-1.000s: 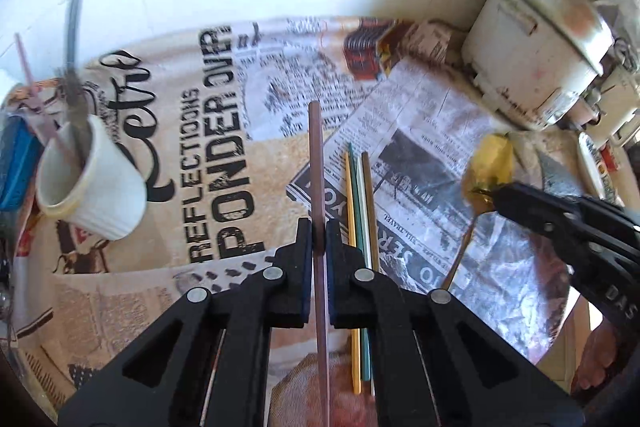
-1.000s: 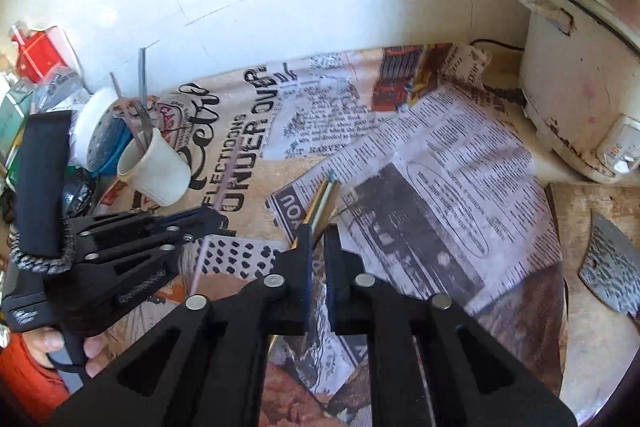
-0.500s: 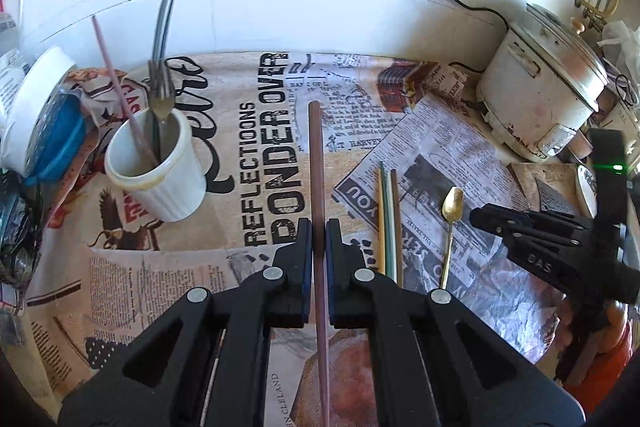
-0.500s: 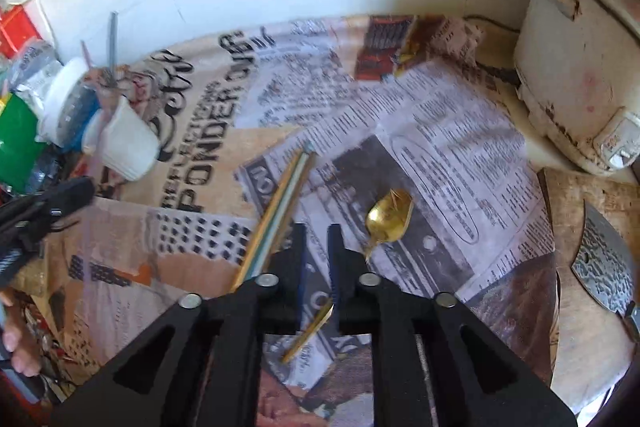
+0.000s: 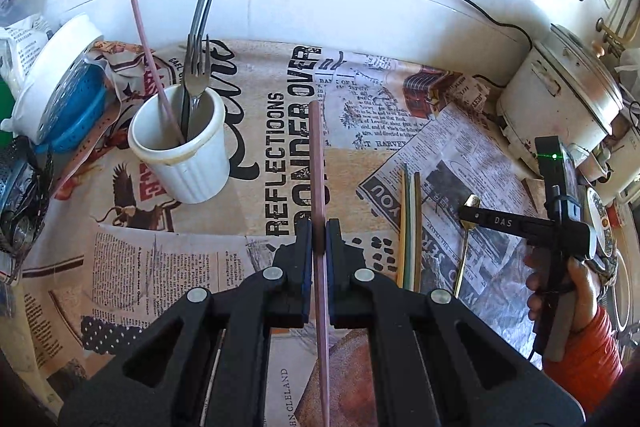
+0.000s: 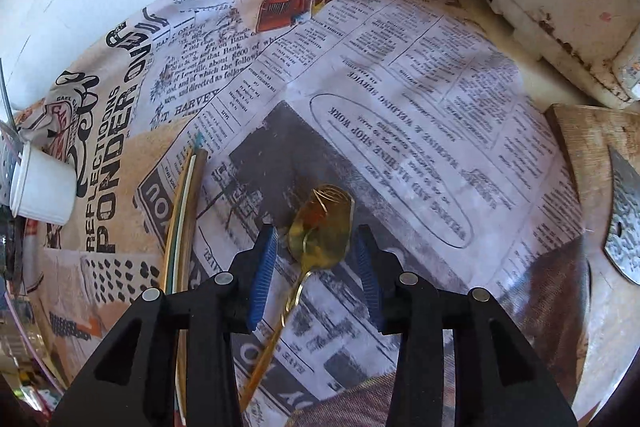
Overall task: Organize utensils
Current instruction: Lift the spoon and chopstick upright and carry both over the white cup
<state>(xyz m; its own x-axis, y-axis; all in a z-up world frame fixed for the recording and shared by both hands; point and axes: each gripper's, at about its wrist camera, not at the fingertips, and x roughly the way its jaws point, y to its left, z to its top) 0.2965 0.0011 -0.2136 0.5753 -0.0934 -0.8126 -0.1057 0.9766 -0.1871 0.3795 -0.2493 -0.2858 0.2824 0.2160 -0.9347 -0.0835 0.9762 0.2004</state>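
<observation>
Left gripper (image 5: 319,241): clamped tight on a mauve chopstick (image 5: 316,163). Right gripper (image 6: 316,251): jaws opening, gold spoon (image 6: 322,227) lying unpressed between them on the newspaper-covered counter (image 6: 420,115), beside three loose chopsticks (image 6: 182,211).

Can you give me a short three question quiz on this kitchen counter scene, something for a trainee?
1. True or false: the left gripper is shut on a long mauve chopstick.
2. Multiple choice: the gold metal spoon lies A) in the white ribbed ceramic cup, B) flat on the newspaper between the right gripper fingers, C) on the wooden cutting board.
3. Fill in: standing in the white ribbed ceramic cup are a mauve chopstick, dark chopsticks and a steel ____.

Key: 1 true. 2 B; the jaws are opening and the pads are not pressing the spoon. 3 fork.
</observation>
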